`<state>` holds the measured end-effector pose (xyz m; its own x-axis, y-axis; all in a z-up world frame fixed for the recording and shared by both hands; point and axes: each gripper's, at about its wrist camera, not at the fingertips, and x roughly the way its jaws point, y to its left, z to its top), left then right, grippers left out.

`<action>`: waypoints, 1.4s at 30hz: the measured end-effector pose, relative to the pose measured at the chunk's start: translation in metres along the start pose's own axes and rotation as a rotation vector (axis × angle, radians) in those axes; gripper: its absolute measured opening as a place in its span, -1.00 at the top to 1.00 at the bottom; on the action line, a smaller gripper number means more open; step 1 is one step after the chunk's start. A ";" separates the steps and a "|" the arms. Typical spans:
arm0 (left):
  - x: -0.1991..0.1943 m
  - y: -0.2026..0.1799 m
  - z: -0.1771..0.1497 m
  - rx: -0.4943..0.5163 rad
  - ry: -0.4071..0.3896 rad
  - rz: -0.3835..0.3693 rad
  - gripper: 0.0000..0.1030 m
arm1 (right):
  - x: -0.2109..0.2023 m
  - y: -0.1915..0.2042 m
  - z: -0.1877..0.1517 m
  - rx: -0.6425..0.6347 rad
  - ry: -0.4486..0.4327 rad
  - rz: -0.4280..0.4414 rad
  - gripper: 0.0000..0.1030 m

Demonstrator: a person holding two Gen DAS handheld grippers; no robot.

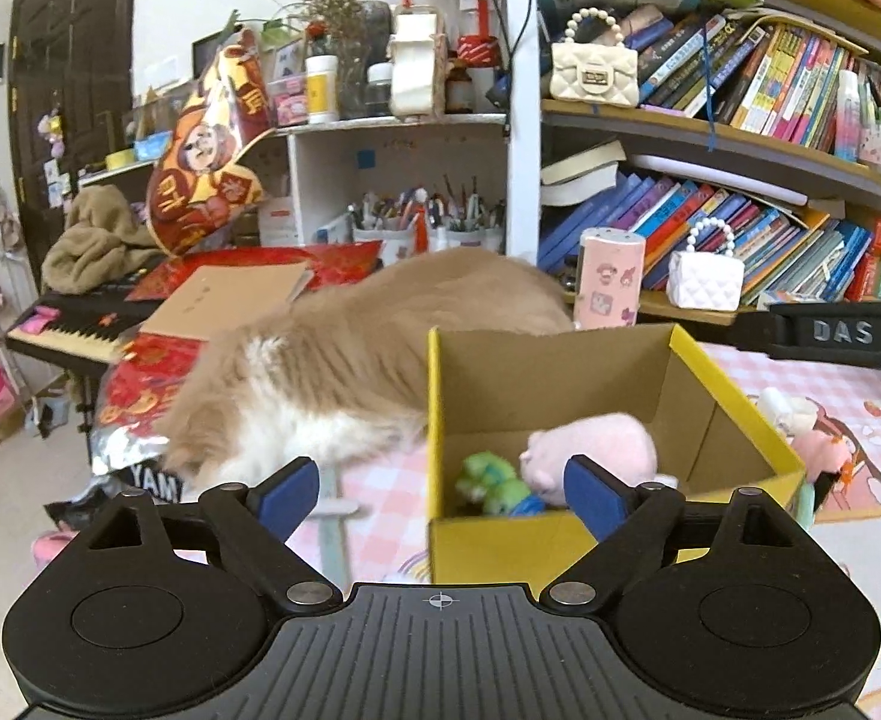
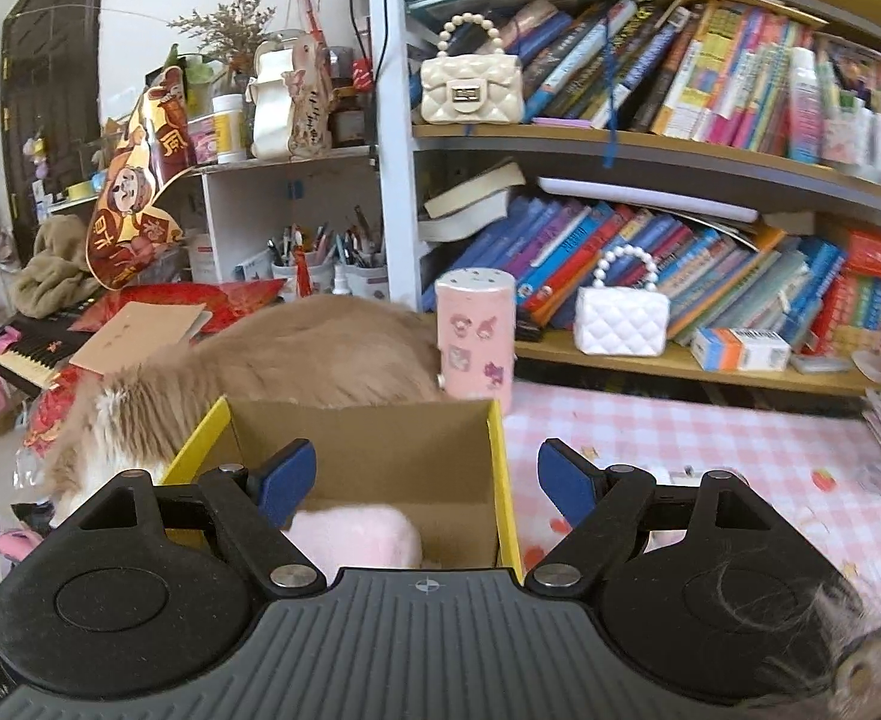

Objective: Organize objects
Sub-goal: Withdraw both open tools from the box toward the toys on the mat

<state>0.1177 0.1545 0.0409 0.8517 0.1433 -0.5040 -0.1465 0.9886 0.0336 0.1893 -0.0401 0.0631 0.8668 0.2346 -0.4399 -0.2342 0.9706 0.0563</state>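
An open cardboard box with yellow outer sides stands on a pink checked cloth. Inside it lie a pink plush toy and a small green toy. My left gripper hovers just before the box's near left corner, its blue pads wide apart with nothing between them. My right gripper is over the near side of the same box, above the pink plush. Its jaws stand open and grip nothing.
A fluffy tan and white cat lies right behind and left of the box. A pink cylinder and a white purse stand by the bookshelf. More plush toys lie right of the box. A keyboard sits far left.
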 end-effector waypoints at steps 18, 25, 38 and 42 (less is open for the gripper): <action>-0.050 0.026 -0.058 -0.011 0.095 0.022 -0.78 | -0.065 0.037 -0.095 -0.032 0.177 -0.017 -0.55; -0.056 0.026 -0.076 -0.010 0.139 0.017 -0.78 | -0.077 0.043 -0.119 -0.024 0.225 -0.035 -0.55; -0.064 0.010 -0.095 0.048 0.193 -0.056 -0.78 | -0.095 0.039 -0.144 -0.009 0.290 -0.092 -0.55; -0.060 0.005 -0.097 0.052 0.216 -0.079 -0.78 | -0.099 0.033 -0.149 0.012 0.307 -0.116 -0.55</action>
<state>0.0169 0.1467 -0.0128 0.7315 0.0579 -0.6794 -0.0527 0.9982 0.0283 0.0305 -0.0397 -0.0251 0.7137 0.0965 -0.6938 -0.1346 0.9909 -0.0007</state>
